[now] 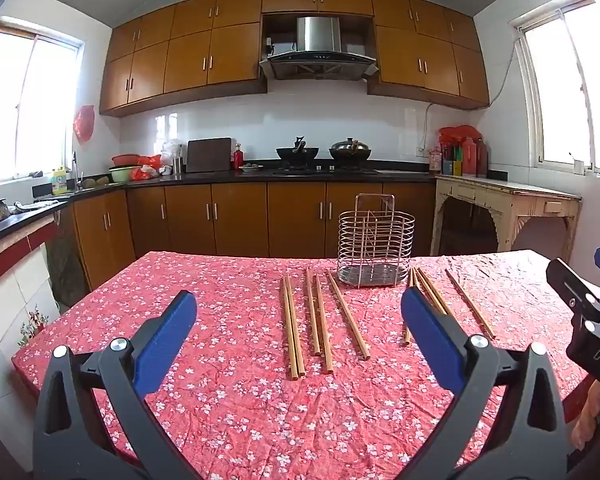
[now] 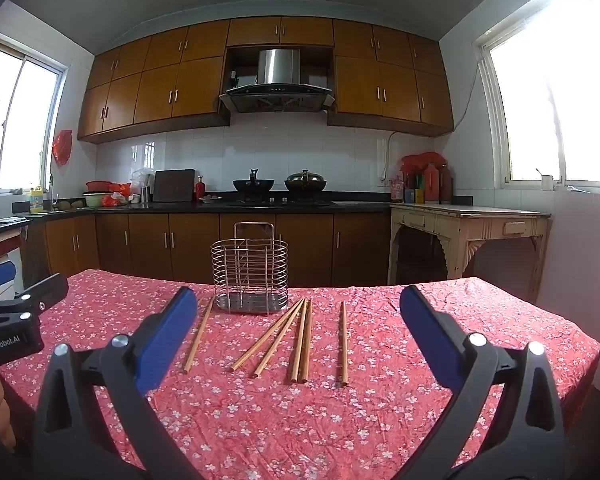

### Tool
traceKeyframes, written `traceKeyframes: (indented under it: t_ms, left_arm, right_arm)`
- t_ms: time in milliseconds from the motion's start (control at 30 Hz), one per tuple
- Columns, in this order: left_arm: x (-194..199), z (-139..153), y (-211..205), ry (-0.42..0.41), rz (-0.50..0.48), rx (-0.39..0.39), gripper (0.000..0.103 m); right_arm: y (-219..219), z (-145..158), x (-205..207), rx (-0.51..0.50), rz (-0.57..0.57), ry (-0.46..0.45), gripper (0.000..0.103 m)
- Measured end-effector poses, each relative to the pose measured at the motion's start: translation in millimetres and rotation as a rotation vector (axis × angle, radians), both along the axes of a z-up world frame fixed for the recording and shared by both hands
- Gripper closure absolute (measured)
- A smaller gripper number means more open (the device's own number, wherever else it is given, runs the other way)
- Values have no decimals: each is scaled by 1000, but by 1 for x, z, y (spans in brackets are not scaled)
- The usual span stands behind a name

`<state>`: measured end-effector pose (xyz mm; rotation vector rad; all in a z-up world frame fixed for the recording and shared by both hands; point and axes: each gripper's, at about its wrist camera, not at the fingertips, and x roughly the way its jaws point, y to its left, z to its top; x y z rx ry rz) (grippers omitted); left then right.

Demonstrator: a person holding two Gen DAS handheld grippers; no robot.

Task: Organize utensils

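Observation:
Several wooden chopsticks (image 1: 292, 328) lie loose on a table covered with a red flowered cloth (image 1: 228, 400). A wire utensil basket (image 1: 374, 244) stands upright behind them near the far edge. In the right wrist view the same basket (image 2: 250, 270) has chopsticks (image 2: 300, 344) fanned out in front of it. My left gripper (image 1: 298, 308) hovers open above the near part of the table, nothing between its blue pads. My right gripper (image 2: 298, 304) is likewise open and empty. Each gripper's body shows at the edge of the other's view.
Behind the table runs a kitchen counter (image 1: 300, 174) with two woks, a cutting board, bowls and bottles. A pale wooden side table (image 1: 508, 204) stands at the right by a window. The table's far edge (image 2: 340, 286) drops off just behind the basket.

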<state>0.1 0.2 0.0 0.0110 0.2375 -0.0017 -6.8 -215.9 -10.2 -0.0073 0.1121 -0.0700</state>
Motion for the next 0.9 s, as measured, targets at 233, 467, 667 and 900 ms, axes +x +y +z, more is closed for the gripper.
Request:
traceKeyframes:
  t_ms: [233, 467, 667, 900]
  left_arm:
    - [0, 0, 1, -4, -3, 2, 2]
    - [1, 0, -1, -7, -4, 5, 2]
    - [0, 1, 1, -7, -4, 5, 2]
    - [-1, 0, 0, -8, -6, 6, 2]
  right_arm:
    - [0, 0, 0, 4, 1, 0, 4]
    - [-3, 0, 3, 10, 2, 1, 4]
    - [-3, -1, 2, 13, 2, -1, 4]
    - [-3, -1, 2, 15, 2, 0, 4]
